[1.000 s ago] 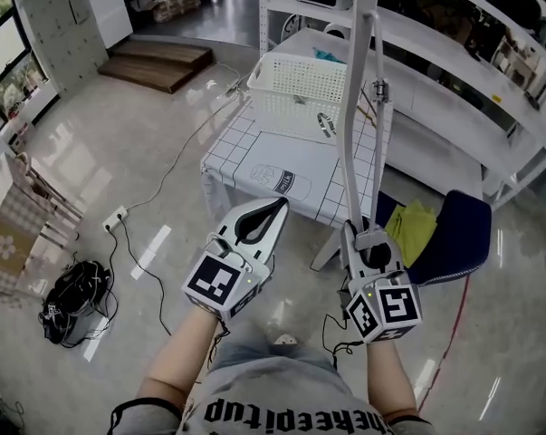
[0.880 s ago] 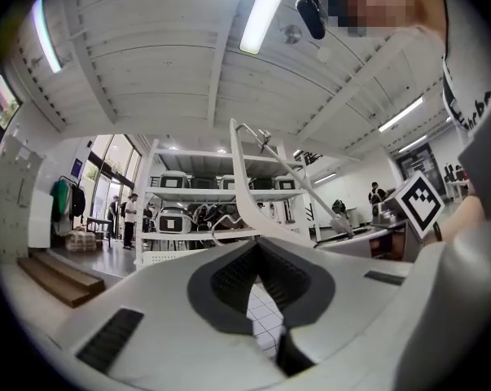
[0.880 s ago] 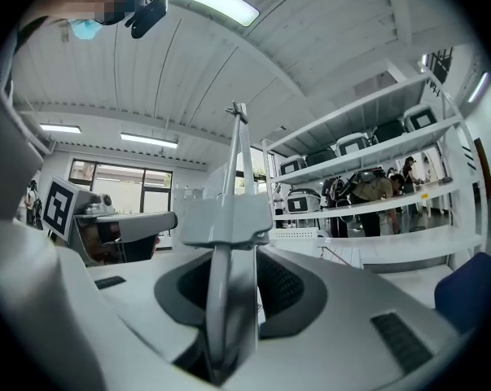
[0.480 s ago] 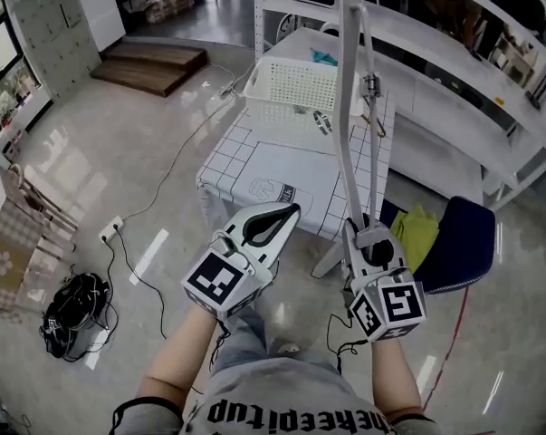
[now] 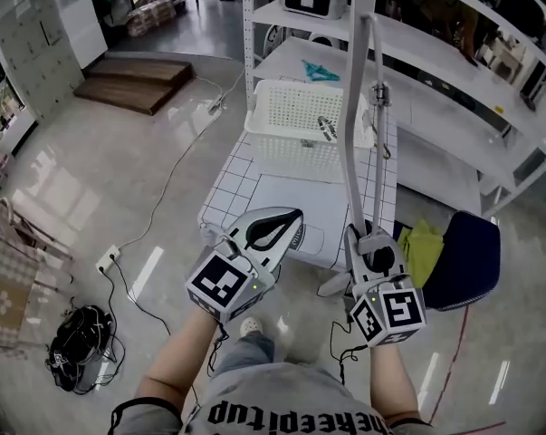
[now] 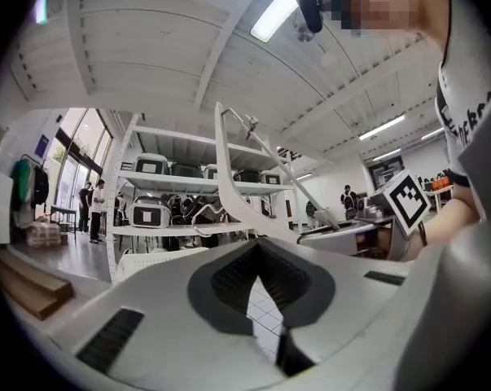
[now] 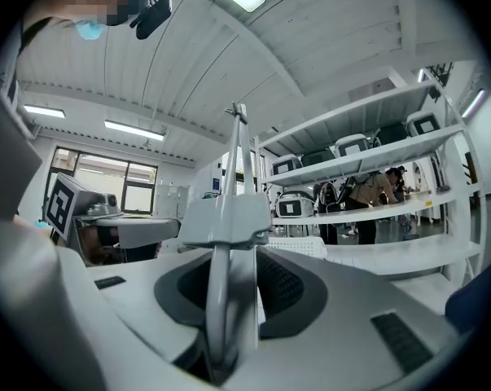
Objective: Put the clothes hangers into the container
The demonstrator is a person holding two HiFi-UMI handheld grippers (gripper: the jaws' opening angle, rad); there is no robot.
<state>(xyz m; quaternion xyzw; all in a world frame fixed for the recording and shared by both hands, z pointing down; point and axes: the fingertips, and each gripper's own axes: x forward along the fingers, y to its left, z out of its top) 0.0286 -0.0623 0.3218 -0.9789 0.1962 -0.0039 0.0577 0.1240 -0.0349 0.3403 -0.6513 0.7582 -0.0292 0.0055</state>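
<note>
White shelving (image 5: 454, 89) runs along the right side and the far end. Wooden platform (image 5: 132, 80) sits on the floor, far left.

Table (image 5: 282, 198) with a grid-pattern cover is in the centre. White basket (image 5: 295, 116) sits at its far edge and takes up most of that end. A small looped item (image 5: 327, 127) is at the basket's right side; can't tell what it is.

Dark blue chair (image 5: 463, 252) is just beside the table's right edge, with a yellow-green cloth (image 5: 417, 238) against it. Black bag (image 5: 78, 347) with cables is on the floor, well left of the table.

Hanger (image 5: 348, 143): white, held upright with one end clamped. It rises from near the table's near right corner. Its top end shows above the basket's right side in the head view. It is in the air, not in the basket. Its metal hook hangs off the right side, about halfway up.

Right gripper (image 5: 374, 243): jaws closed tight on the hanger's lower end. The right gripper view shows the hanger running straight up from between the pads.

Left gripper (image 5: 291, 217): jaws together at the tips, nothing between them. Only the table cover shows through the bowed gap behind the tips. It sits over the table's near edge, left of the right gripper and apart from the hanger.
</note>
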